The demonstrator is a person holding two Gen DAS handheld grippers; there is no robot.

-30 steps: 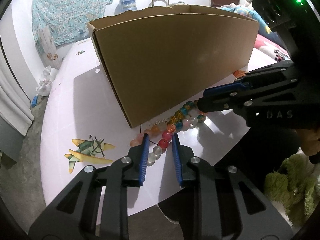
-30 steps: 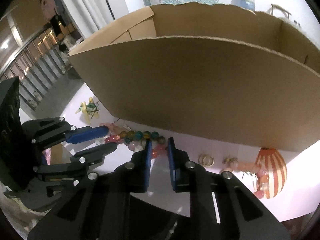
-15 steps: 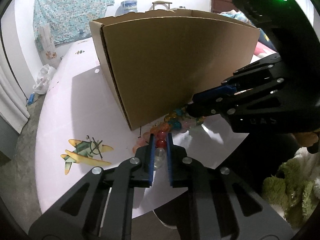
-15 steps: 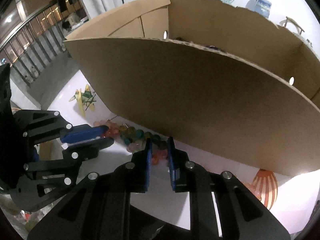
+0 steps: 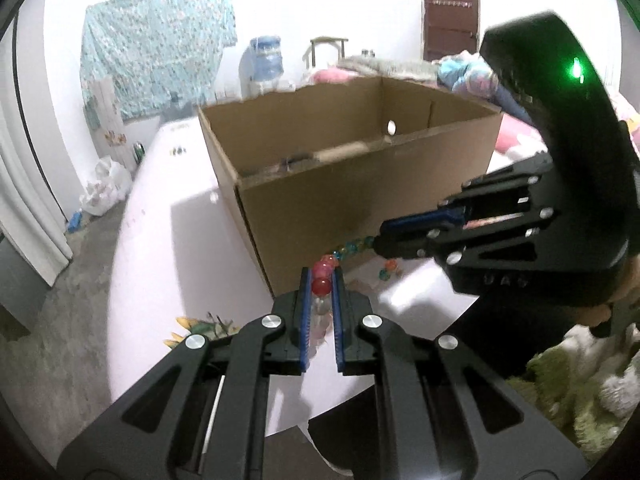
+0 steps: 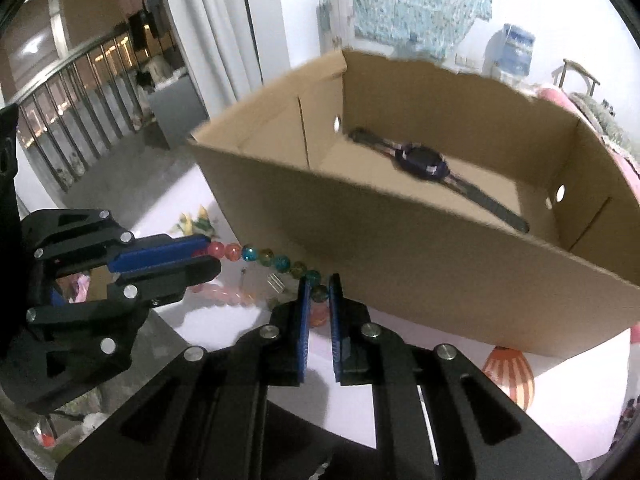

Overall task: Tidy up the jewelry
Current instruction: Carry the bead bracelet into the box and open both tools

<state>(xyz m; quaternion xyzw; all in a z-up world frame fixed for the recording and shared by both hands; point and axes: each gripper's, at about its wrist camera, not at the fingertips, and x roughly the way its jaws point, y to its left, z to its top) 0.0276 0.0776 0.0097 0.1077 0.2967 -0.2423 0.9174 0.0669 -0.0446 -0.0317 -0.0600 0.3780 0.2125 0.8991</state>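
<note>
1. The beaded bracelet [image 6: 276,263] is strung in the air between the two tools, off the white table [image 5: 168,248], just short of the cardboard box's [image 6: 420,248] near wall.
2. Left gripper [image 5: 320,280] is clenched on a red bead at one end; right gripper [image 6: 319,292] is pinched on a dark bead at the other end, with an orange bead lower between its pads.
3. Step in hand, by my read: carrying the bracelet up toward the box. Next move calls for both tools to clear the near rim together, then let go over the floor beside the wristwatch [image 6: 424,160] lying inside.
4. Risk, as a judgement: the strand is elastic-looking; uneven pulling could snap it free.
5. A pale pink bead strand [image 6: 224,292] lies on the table below the left tool.
6. Hard to make out: the bracelet's lower loop is hidden behind both pairs of fingers. The box is motion-blurred, and the small clear piece [image 6: 275,281] near the right tool's tips is unidentifiable. A striped orange shell-like thing [image 6: 508,372] sits partly cut off by the box wall.
</note>
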